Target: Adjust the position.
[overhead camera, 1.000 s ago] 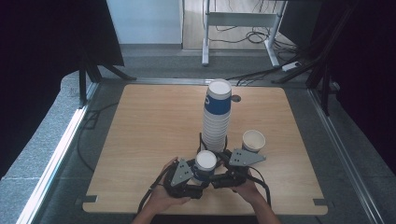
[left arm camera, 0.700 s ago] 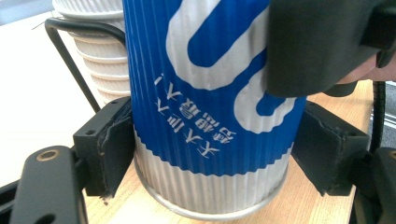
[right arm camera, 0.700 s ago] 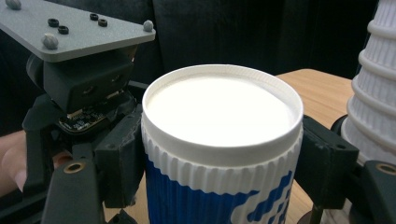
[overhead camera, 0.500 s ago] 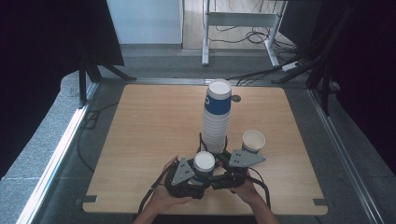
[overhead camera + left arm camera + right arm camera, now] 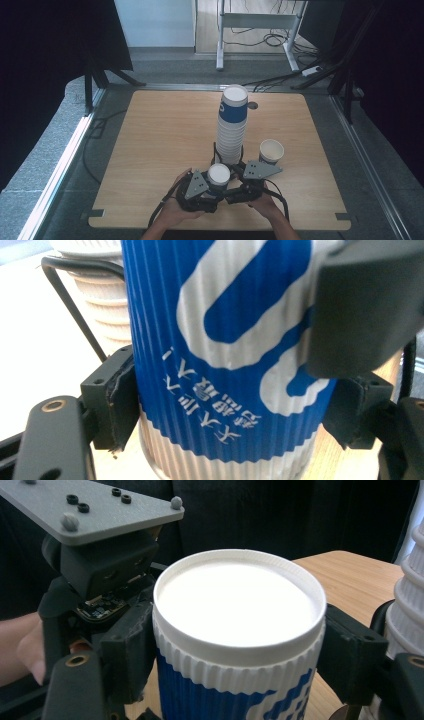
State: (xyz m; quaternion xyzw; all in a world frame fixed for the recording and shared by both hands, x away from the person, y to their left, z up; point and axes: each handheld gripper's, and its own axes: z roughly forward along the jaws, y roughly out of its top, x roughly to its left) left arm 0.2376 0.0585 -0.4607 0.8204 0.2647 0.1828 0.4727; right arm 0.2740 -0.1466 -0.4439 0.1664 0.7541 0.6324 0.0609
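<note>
A blue ribbed paper cup [image 5: 218, 175] stands upside down near the table's front edge, its white bottom facing up. My left gripper [image 5: 210, 190] is shut on its blue side [image 5: 220, 365], with the pads [image 5: 112, 400] pressed against both flanks. My right gripper [image 5: 231, 184] comes in from the other side and holds the same cup [image 5: 235, 610] higher up, by the white ribbed band. Its jaws have just been opening, with the cup still between them and the pads [image 5: 350, 652] against its sides. Hands grip both tools from below.
A tall stack of upturned cups [image 5: 232, 127] rises just behind the grippers, close to the held cup. A single upright cup [image 5: 271, 151] stands to the right of it. The wooden table [image 5: 150, 140] lies bare to the left and back. Cables and a desk frame lie beyond it.
</note>
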